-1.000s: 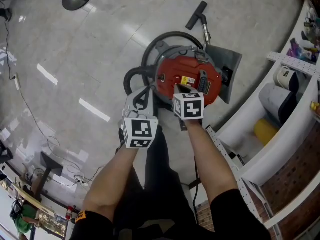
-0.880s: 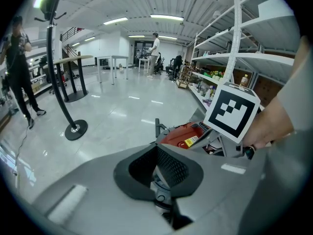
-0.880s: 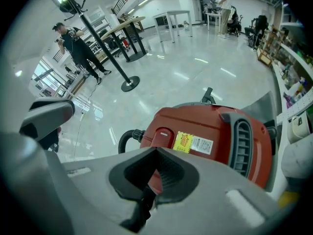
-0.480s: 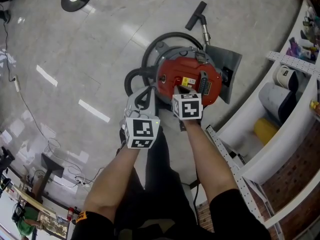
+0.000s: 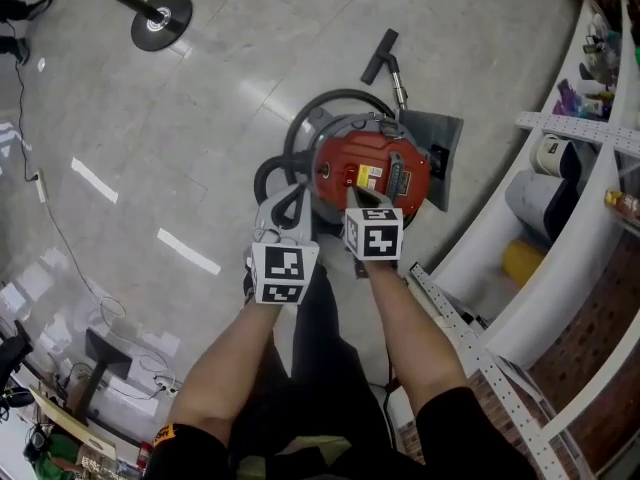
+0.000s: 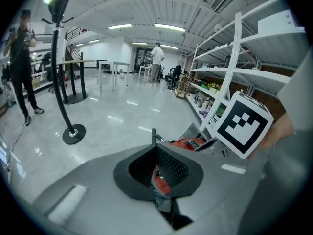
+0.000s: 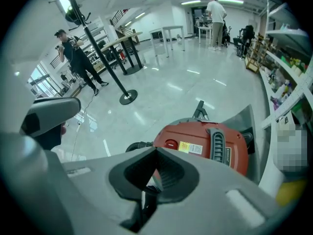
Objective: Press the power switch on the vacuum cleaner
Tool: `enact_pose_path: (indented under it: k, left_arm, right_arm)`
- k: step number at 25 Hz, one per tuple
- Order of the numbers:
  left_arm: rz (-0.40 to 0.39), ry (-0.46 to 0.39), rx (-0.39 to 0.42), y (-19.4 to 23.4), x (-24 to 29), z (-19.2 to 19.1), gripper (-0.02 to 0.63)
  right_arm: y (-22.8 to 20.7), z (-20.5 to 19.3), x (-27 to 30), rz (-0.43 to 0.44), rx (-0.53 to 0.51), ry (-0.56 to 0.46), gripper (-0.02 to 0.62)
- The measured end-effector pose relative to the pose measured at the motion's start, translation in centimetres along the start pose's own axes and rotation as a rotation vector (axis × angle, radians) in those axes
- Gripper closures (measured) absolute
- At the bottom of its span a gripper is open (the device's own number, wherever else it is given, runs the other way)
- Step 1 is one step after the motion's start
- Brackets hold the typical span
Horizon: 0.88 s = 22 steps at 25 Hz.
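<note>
Red plastic caps the canister vacuum cleaner (image 5: 400,158), which sits on the polished floor (image 5: 200,118) just ahead of the person, its black hose (image 5: 340,92) looped round it and metal shelving (image 5: 575,126) to the right. Beside the machine's left flank hangs the left gripper (image 6: 155,146), jaws pressed together with nothing between them. Likewise closed tip to tip and empty, the right gripper (image 7: 155,152) is poised over the near edge of the red lid. What looks like the power switch (image 7: 169,144), a small red button left of the yellow label (image 7: 190,148), lies just beyond its tip, apparently untouched. I judge the approach to be in hand, the press not yet made. Next, the closed tip should descend squarely onto that button and push firmly without skidding off.
</note>
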<state>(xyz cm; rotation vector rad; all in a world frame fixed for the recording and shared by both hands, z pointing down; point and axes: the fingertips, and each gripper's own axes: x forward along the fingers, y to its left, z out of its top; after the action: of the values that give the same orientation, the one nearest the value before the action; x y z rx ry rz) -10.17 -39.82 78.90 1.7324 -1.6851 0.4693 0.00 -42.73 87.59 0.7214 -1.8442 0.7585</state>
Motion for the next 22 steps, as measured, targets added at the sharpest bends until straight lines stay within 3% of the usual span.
enact_pose_path:
  k: [7,15,22]
  left_arm:
    - [-0.023,-0.062,0.038,-0.9,-6.0,2.0,0.591]
    - [-0.07,-0.153,0.051,-2.5,-15.0,3.3,0.589]
    - [-0.116,-0.22,0.058,-4.6,-23.1,4.0,0.589]
  right_arm:
    - [4.4,0.9,-7.9,0.059,0.017,-0.167,0.603]
    - [9.9,1.4,-18.0,0.035,-0.043,-0.354,0.603]
    - [13.9,0.7,-27.4,-0.002,0.004,-0.532,0.603]
